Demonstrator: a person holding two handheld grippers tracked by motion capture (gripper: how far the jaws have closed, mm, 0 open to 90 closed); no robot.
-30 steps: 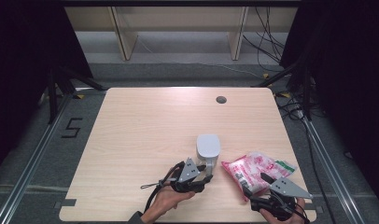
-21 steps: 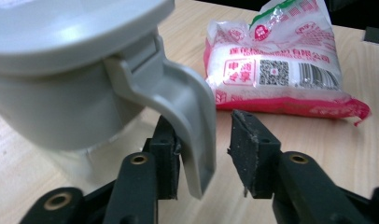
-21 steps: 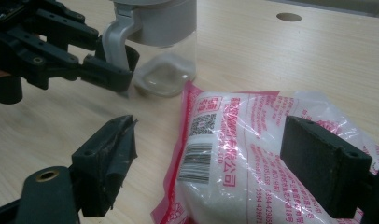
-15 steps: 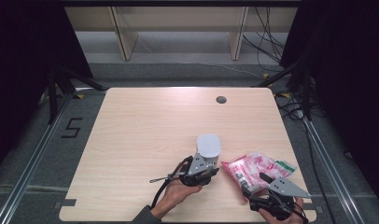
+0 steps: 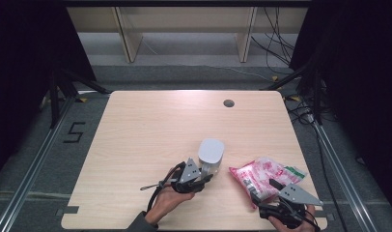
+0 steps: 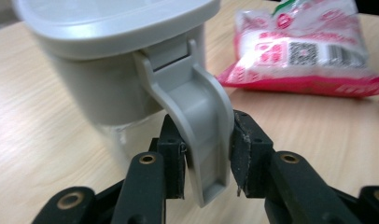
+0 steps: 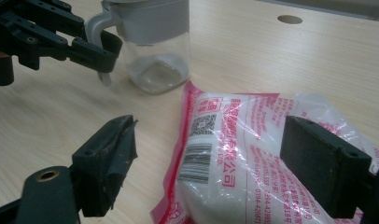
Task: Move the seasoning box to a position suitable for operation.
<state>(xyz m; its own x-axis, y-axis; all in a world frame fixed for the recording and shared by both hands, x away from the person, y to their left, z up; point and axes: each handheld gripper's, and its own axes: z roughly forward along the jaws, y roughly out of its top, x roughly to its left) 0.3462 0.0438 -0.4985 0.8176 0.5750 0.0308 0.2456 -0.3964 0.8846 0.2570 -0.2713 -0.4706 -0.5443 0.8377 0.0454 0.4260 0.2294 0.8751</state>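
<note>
The left claw point(image 6: 207, 154) is clamped on the curved grey plastic handle point(image 6: 197, 116) of the clear glass jar with a grey lid point(image 5: 211, 155), its jaws having just eased slightly. The jar stands on the pale wooden tabletop point(image 5: 150, 125), just beside the red-and-white plastic bag of white granules point(image 7: 243, 158). The right claw point(image 7: 225, 163) stands apart, straddling the bag without pressing it.

— What do I have in front of me?
— I see a clear glass jar with a grey plastic lid and curved grey handle point(image 6: 201, 121), upright near the table's front edge, some white powder at its bottom.
— And beside it?
— I see a red-and-clear plastic bag of white granules point(image 5: 264, 176), lying flat, near the jar.
</note>
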